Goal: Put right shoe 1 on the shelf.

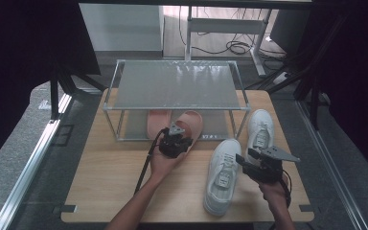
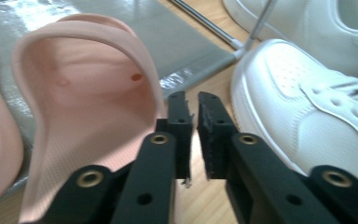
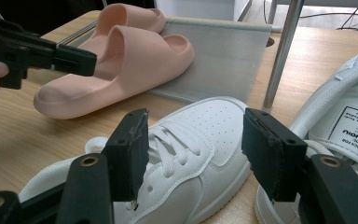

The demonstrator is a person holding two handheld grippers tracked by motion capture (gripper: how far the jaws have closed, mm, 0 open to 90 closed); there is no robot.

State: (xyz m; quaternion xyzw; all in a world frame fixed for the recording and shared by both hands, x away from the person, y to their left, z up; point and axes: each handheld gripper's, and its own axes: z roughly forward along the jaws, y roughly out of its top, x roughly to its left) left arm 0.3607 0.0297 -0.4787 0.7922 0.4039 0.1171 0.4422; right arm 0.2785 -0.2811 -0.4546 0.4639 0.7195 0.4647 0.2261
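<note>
Wood table [image 1: 124,191] on grey floor, dark curtains both sides, desk legs and cables at 12. A two-tier rack [image 1: 175,86] with a frosted top sits on the far half of the table.

My left gripper [image 1: 178,143] is near centre, at the heel of the slipper [image 1: 188,125]. Its jaws are nearly together, nothing between them; the slipper rim sits just beside the left jaw in the left gripper view, not pinched. That slipper lies half on the rack's bottom shelf, heel out toward 6. A second slipper [image 1: 157,122] is on the shelf at its 9.

My right gripper [image 1: 242,160] is at 4, jaws wide, empty, over the near sneaker [image 1: 223,175]. Far sneaker [image 1: 260,129] at 2, by the rack's leg.

The rack top blurs both slippers' toes. The far sneaker is cut off in both gripper views.
</note>
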